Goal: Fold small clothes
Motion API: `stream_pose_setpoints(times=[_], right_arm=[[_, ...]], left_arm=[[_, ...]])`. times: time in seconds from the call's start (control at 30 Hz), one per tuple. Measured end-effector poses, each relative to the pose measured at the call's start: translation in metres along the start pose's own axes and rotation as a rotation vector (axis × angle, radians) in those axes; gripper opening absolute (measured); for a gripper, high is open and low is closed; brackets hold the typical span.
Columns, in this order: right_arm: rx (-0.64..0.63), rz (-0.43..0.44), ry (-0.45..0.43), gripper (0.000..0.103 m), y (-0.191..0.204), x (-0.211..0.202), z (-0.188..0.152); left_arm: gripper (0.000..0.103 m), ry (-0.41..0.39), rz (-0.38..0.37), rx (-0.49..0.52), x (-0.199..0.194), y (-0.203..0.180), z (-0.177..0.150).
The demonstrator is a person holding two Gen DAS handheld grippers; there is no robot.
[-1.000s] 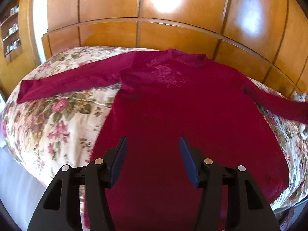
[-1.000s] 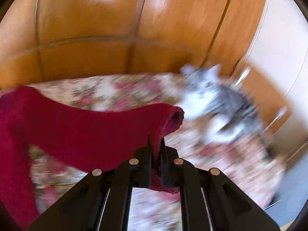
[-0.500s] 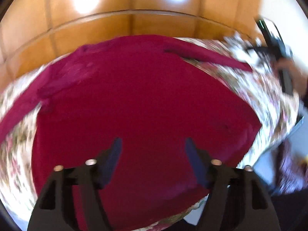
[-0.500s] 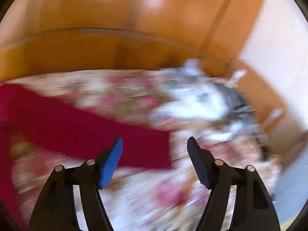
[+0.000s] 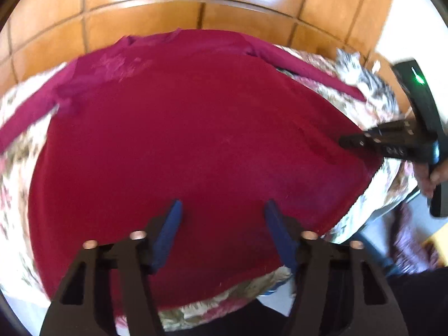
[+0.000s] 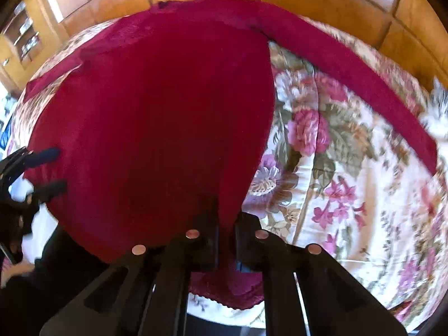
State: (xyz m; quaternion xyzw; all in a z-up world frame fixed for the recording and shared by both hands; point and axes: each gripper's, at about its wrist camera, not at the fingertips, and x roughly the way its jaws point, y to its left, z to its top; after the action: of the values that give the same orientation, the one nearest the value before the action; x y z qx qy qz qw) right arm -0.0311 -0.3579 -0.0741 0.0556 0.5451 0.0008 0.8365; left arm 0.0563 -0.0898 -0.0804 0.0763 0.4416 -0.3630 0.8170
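— What's just changed?

— A second ago my right gripper [image 6: 225,232] was pinching the cuff of the right sleeve [image 6: 364,78], lifted off the bed [image 6: 350,196]. I let that go, swung across, and now its jaws are clamped tight on the bottom right corner of the top [image 6: 156,117], with red hem showing below and between the fingers. The sleeve lies flat again, stretched out toward the far right edge.

— And your left?

— My left gripper [image 5: 222,232] has tipped down over the lower part of the top. Its jaws stand roughly half apart and are closing, with nothing between them yet; the blue pads [image 5: 168,235] hang above the cloth rather than on it, as far as I can tell through the blur.

— So what does that mean for the fold?

— I'd say spreading is done and the fold is starting from the hem. One corner is secured, and the other hand needs its own hold before anything lifts.

— Where's the top sitting?

— Spread face up on the floral bed, neck toward the wooden wall, both sleeves out to the sides. From my left camera it fills the view ahead and under the jaws, and my right gripper shows at its right edge. A cat [image 5: 361,75] lies just beyond the right sleeve, so I'd watch that side.
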Motion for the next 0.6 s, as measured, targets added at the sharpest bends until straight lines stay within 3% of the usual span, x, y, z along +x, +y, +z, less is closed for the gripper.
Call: stream_pose_setpoints(times=[0.1,0.17,0.27,0.33,0.37,0.4,0.43,0.5,0.57,0.6], right_arm=[[0.011,0.070,-0.049,0.006,-0.001,-0.037,-0.010],[0.000,0.102,-0.036,0.006,0.002,-0.048,-0.021],[-0.040,0.000,0.051,0.006,0.010,-0.021,-0.043],[-0.013,-0.022,0.106,0.010,0.008,0.000,-0.048],[-0.023,-0.041,0.106,0.024,0.008,0.001,-0.048],[-0.039,-0.062,0.089,0.047,0.009,-0.003,-0.046],[-0.050,-0.065,0.058,0.055,0.008,-0.011,-0.041],[-0.060,-0.085,0.000,0.062,0.006,-0.024,-0.029],[-0.058,-0.107,-0.057,0.072,0.005,-0.033,-0.016],[-0.053,-0.105,-0.091,0.076,0.006,-0.032,-0.005]], left_arm=[[0.048,0.003,-0.049,-0.083,-0.016,0.016,-0.005],[0.048,0.031,-0.017,-0.119,-0.022,0.027,-0.013],[0.048,0.074,0.023,-0.155,-0.027,0.042,-0.028],[0.048,0.072,0.021,-0.204,-0.036,0.051,-0.033],[0.048,0.058,0.023,-0.225,-0.043,0.056,-0.035],[0.049,0.038,0.036,-0.245,-0.050,0.061,-0.035],[0.057,0.014,0.070,-0.273,-0.057,0.069,-0.035],[0.061,-0.040,0.146,-0.332,-0.071,0.086,-0.034],[0.064,-0.084,0.166,-0.400,-0.080,0.104,-0.034],[0.070,-0.094,0.181,-0.431,-0.081,0.112,-0.034]])
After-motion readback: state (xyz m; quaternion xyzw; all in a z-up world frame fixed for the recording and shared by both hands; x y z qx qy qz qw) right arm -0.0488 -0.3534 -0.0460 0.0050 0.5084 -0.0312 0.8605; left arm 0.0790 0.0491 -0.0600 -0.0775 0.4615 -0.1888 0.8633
